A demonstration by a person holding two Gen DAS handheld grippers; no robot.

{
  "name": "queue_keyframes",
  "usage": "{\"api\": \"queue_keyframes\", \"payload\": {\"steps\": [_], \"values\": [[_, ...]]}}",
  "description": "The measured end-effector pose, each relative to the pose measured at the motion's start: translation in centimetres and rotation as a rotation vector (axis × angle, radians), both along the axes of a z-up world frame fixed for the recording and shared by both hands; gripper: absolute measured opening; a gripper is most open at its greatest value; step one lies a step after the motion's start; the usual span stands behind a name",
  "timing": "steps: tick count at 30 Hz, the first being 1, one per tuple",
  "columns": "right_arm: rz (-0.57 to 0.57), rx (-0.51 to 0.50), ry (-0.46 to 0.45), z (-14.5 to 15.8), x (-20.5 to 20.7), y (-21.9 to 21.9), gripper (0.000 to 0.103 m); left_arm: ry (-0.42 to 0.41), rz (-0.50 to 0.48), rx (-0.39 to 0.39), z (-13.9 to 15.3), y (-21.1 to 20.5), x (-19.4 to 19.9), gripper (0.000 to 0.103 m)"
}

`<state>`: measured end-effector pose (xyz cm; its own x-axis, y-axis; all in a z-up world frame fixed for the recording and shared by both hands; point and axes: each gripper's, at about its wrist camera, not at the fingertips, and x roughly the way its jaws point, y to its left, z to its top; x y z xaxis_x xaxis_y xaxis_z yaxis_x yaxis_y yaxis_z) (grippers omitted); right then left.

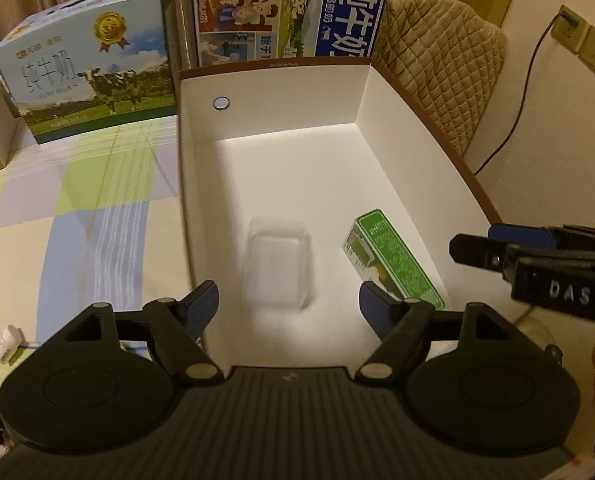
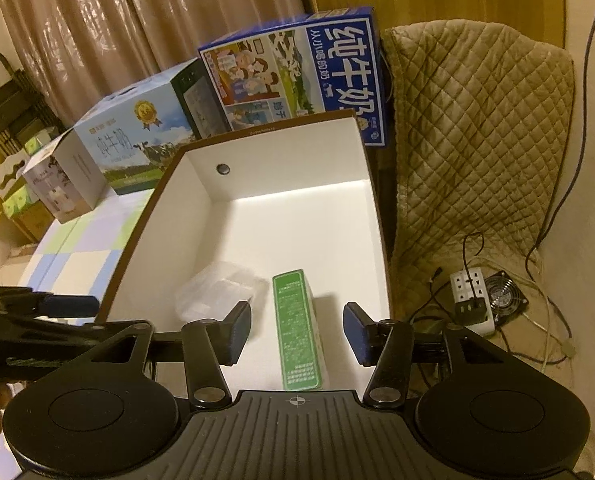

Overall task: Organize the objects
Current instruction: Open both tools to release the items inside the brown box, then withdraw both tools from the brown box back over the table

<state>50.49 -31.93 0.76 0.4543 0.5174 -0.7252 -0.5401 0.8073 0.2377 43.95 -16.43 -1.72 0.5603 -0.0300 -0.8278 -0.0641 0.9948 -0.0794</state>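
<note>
The left tongs (image 1: 289,306) hang spread over the near end of the white box (image 1: 361,96), pinching nothing; a clear plastic tub (image 1: 277,268) lies on the box floor between their tips, untouched; the right tongs (image 2: 297,332) are spread too, with a green carton (image 2: 297,332) lying flat on the box floor between their tips, the pads clear of it; tub and carton lie side by side; the box stands on a checked bench (image 1: 81,216); two milk cartons (image 1: 93,80) stand behind it.
</note>
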Motion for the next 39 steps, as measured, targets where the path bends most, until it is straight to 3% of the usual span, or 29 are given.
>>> {"api": "queue_keyframes", "payload": {"steps": [15,23,39], "values": [[-0.072,0.005,-0.054,2.6,-7.8,0.6,0.049,-0.086,0.017,-0.033,2.7,4.7,-7.9,0.077],[-0.117,0.025,-0.028,2.5,-13.0,2.5,0.049,-0.086,-0.001,-0.05,2.7,8.4,-12.7,0.077],[-0.017,0.028,0.057,0.1,-19.6,8.1,0.049,-0.055,0.112,-0.029,2.0,18.0,-21.1,0.077]]}}
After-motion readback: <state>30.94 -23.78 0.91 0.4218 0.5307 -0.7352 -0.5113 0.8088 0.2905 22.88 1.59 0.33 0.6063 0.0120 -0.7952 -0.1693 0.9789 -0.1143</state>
